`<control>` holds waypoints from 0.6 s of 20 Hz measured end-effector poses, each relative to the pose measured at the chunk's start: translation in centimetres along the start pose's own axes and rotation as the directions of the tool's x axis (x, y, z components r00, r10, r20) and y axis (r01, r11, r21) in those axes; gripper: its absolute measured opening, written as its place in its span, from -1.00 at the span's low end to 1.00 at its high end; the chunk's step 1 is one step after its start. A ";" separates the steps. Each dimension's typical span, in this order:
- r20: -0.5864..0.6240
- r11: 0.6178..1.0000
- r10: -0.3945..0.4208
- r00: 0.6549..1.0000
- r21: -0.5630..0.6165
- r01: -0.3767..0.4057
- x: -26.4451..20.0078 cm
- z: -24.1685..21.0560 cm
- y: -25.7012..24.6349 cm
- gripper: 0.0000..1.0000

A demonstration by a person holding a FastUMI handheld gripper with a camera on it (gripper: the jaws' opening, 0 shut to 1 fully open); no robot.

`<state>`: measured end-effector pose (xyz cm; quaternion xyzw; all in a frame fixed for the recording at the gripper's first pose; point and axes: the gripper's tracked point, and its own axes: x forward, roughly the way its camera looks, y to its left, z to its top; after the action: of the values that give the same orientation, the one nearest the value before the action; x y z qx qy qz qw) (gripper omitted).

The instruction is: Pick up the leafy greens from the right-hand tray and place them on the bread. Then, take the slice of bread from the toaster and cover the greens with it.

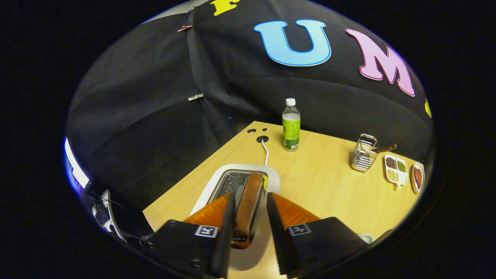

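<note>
Claw (pixel 250 217) fingers astride bread slice (pixel 248 201) in toaster (pixel 236 182), green-labelled bottle (pixel 291 124) beyond, label unreadable

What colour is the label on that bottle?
Bright green, on the bottle beyond the gripper, seen in the gripper view.

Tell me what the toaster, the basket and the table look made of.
Toaster: glossy white shell, likely plastic, with a metal slot. Basket: shiny metal wire. Table: pale wood grain, perhaps laminate. The gripper straddles the bread slice; contact unclear.
</note>
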<state>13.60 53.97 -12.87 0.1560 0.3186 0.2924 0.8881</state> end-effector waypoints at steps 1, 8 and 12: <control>-0.012 1.000 0.003 1.000 0.013 -0.003 0.1 -0.3 0.3 -0.26; 0.046 1.000 -0.018 0.999 0.006 0.018 -1.8 1.5 0.6 -0.74; 0.143 1.000 0.002 0.990 0.027 -0.006 -5.2 5.9 0.7 -0.74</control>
<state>13.91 50.77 -5.71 0.1892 0.2578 0.2777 0.9059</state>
